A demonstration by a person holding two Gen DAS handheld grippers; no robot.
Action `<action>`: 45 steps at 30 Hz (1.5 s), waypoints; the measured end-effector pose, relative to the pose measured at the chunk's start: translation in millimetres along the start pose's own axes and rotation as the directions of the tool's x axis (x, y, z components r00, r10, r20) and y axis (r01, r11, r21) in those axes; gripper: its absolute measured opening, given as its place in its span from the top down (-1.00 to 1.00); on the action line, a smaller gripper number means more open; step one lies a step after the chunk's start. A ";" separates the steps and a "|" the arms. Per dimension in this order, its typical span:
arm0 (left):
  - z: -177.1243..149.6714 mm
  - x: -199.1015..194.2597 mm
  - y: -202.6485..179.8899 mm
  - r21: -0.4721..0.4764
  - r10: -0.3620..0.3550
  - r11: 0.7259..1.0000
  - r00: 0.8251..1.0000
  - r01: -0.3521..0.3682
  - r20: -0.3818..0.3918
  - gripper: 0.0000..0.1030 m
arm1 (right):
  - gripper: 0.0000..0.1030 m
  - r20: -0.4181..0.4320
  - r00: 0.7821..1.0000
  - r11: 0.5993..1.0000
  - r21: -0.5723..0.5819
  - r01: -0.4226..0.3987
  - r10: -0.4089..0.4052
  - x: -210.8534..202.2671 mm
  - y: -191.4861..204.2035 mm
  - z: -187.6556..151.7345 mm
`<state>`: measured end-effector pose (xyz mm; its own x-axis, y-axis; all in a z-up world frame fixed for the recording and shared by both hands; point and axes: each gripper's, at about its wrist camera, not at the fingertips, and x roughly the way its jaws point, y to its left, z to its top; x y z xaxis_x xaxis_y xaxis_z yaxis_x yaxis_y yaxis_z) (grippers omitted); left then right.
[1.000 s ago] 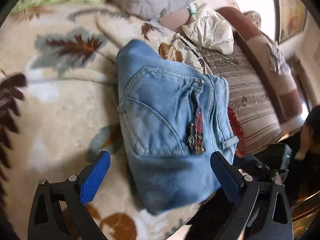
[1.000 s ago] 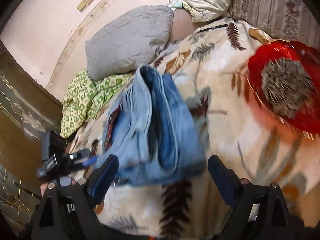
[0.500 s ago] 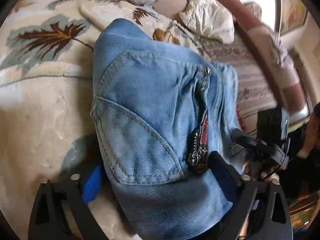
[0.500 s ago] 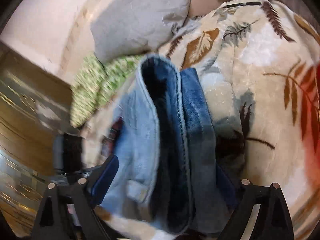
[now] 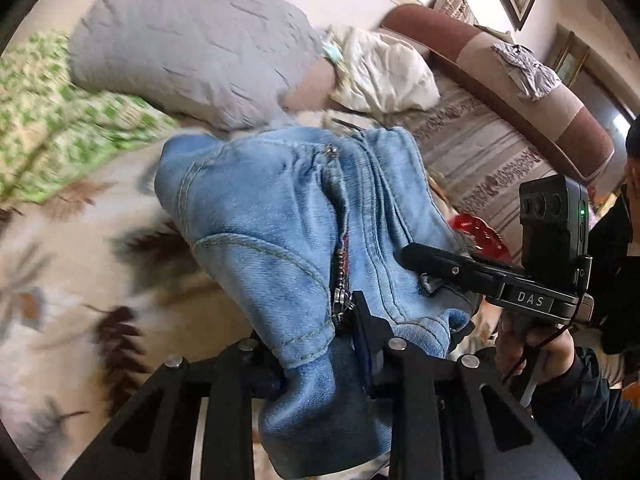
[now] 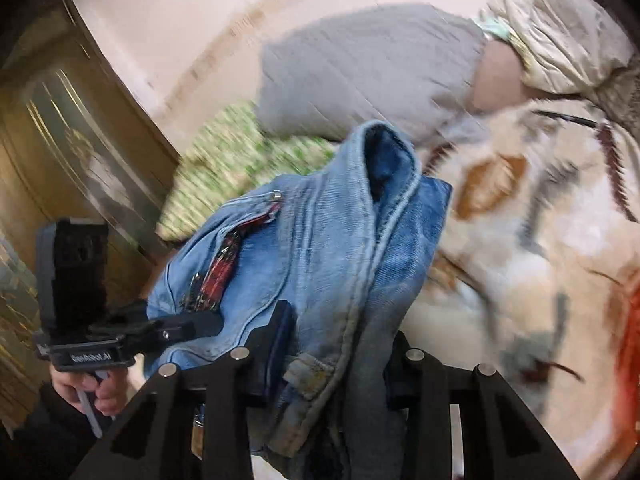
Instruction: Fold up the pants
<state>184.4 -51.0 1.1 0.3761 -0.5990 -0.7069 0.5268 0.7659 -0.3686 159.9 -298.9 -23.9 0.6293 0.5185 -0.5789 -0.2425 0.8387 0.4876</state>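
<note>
The folded light-blue jeans (image 5: 260,220) hang as a thick bundle above the leaf-patterned blanket (image 5: 80,280), zipper and red lining showing. My left gripper (image 5: 320,340) has one end of the bundle between its jaws, which are closing and press on the denim. In the right wrist view the jeans (image 6: 332,240) fill the middle, and my right gripper (image 6: 340,340) clamps the other end, its jaws also closing on the cloth. Each gripper's far finger is buried in denim. A hand (image 5: 532,344) holds the right gripper's handle.
A grey pillow (image 5: 192,40), a green patterned cloth (image 5: 60,120) and a crumpled cream cloth (image 5: 380,76) lie behind the jeans. A striped sofa with a brown backrest (image 5: 500,80) runs to the right, with a red bowl (image 5: 480,232) on it. A wooden cabinet (image 6: 60,140) stands left.
Both grippers were open beside the folded jeans lying on the blanket. They have closed on its two ends and raised the bundle off the blanket.
</note>
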 end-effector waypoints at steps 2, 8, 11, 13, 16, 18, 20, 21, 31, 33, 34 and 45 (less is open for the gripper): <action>-4.7 4.3 16.6 -0.013 0.042 0.999 0.998 -0.043 -0.043 0.42 | 0.25 -0.012 1.000 1.000 -0.008 0.005 -0.005 15.8 11.1 -0.1; -62.3 74.3 72.1 -0.115 0.094 0.987 0.984 -0.112 -0.153 -0.26 | 0.00 -0.237 0.968 0.991 0.090 0.102 -0.078 99.7 -27.1 -46.1; -67.2 66.8 90.3 -0.212 0.119 0.967 0.985 -0.144 -0.125 -0.89 | -0.32 -0.233 0.968 0.986 0.118 0.119 -0.089 99.9 -38.4 -46.3; -66.6 46.5 90.7 -0.214 0.087 0.971 0.992 -0.104 -0.089 -0.89 | -0.42 -0.266 0.963 0.984 0.152 0.095 -0.052 93.1 -39.3 -39.7; -69.5 -1.4 72.3 -0.092 0.122 0.988 0.992 -0.121 0.010 -0.93 | -0.43 -0.253 0.967 0.989 0.134 0.064 -0.029 63.5 -29.3 -31.7; -78.2 -26.6 53.4 0.052 0.131 0.990 0.990 -0.133 0.052 -0.94 | -0.44 -0.238 0.971 0.994 0.107 0.032 -0.006 40.7 -18.7 -32.0; -89.4 -34.9 38.9 0.159 0.135 0.977 0.990 -0.140 0.042 -0.94 | -0.44 -0.227 0.972 0.991 0.128 -0.040 0.068 24.6 -13.1 -35.2; -98.3 -39.2 38.3 0.200 0.155 0.967 0.987 -0.158 0.034 -0.94 | -0.44 -0.209 0.970 0.984 0.148 -0.097 0.127 17.5 -9.9 -38.4; -121.3 -3.9 16.0 0.341 0.254 0.908 0.967 -0.245 0.020 0.04 | -0.31 -0.259 0.951 0.978 0.164 -0.132 0.172 32.7 20.8 -52.3; -119.6 9.3 19.2 0.341 0.261 0.908 0.965 -0.244 -0.003 0.17 | 0.06 -0.276 0.949 0.981 0.163 -0.108 0.150 42.3 22.0 -54.6; -119.5 12.7 19.7 0.342 0.263 0.907 0.965 -0.245 -0.007 0.20 | 0.22 -0.284 0.947 0.978 0.180 -0.102 0.151 48.7 19.7 -56.3; -134.5 26.9 6.9 0.447 0.287 0.861 0.957 -0.243 -0.032 0.58 | 0.59 -0.275 0.961 0.999 0.032 -0.006 0.014 40.1 -8.9 -62.3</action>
<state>95.6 -30.3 -101.7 0.4870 -0.3465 -0.8018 0.7029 0.7004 0.1243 141.3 -275.2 -92.1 0.3982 0.5563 -0.7294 -0.2222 0.8300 0.5116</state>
